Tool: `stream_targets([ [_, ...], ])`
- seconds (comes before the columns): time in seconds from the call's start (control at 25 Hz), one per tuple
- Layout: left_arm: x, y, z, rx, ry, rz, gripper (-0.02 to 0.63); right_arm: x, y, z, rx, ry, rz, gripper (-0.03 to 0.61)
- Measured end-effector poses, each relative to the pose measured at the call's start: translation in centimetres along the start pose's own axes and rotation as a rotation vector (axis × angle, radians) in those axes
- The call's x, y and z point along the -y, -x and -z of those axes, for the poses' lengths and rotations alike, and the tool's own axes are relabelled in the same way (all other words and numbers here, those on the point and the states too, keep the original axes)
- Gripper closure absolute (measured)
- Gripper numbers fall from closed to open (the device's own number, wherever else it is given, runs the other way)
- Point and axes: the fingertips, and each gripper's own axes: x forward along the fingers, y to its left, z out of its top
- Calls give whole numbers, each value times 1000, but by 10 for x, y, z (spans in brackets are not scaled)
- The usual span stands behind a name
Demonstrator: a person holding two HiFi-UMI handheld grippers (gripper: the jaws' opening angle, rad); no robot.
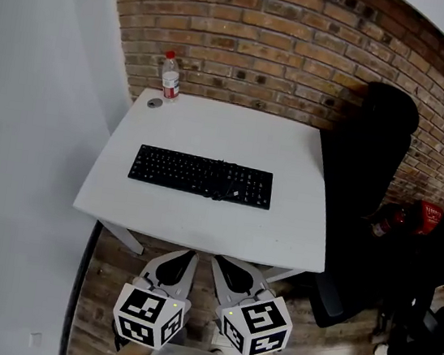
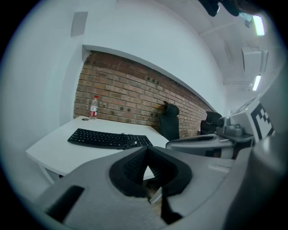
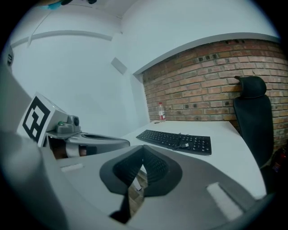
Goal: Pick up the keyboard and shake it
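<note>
- On the white table [image 1: 212,134] ahead of you, the black keyboard [image 1: 201,177] lies flat, untouched (key legends too small to read).
- Your left gripper [image 1: 182,259] and right gripper [image 1: 230,266] hang short of the table's near edge, jaws closed on nothing.
- The bottle [image 1: 170,77] at the far corner has a red label, its print unreadable.
- Only your left gripper view shows the ceiling lights [image 2: 257,24].

white table [image 1: 198,231] with keyboard [image 1: 201,176], bottle [image 1: 171,76]
</note>
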Motion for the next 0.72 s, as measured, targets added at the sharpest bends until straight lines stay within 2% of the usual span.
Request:
stream_targets([
  [0.4, -64, -17, -28, -28, 43, 59, 621, -2, -58, -25, -47, -34, 53, 568],
  [0.72, -107, -32, -42, -45, 37, 99, 621, 4, -98, -39, -54, -60, 100, 568],
])
